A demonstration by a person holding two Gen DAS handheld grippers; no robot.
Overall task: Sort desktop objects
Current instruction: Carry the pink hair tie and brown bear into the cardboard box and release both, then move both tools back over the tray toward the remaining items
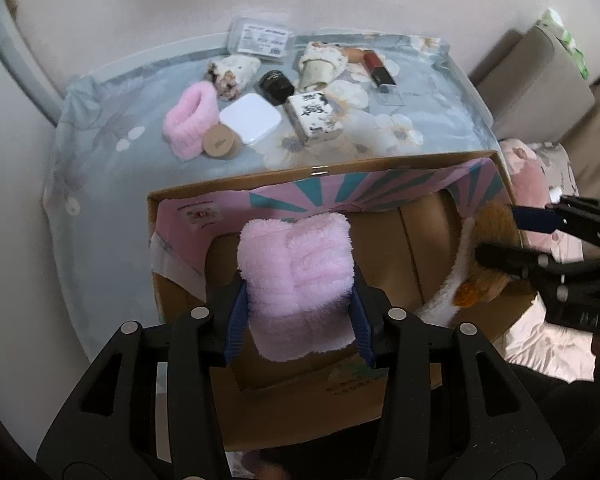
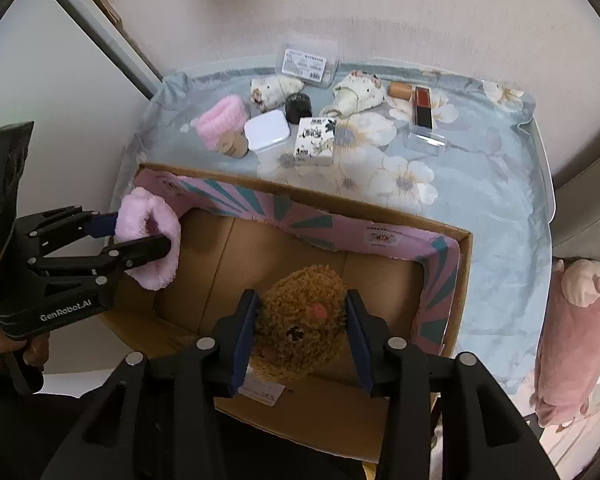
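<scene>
Over the cardboard box [image 2: 456, 276], the left claw [image 1: 298, 320] grips a pink fluffy band [image 1: 296, 268] and the right claw [image 2: 300, 340] a brown plush toy [image 2: 300, 320]; both look soft, light, squashable, best pinched mid-body

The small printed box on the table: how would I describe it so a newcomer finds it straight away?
Start at the cardboard box in front; beyond its far wall lies the flowered tablecloth with a cluster of small items. The printed box stands at the cluster's near edge, just right of the plain white square case. It alone is white with dark ink-style patterns.
</scene>
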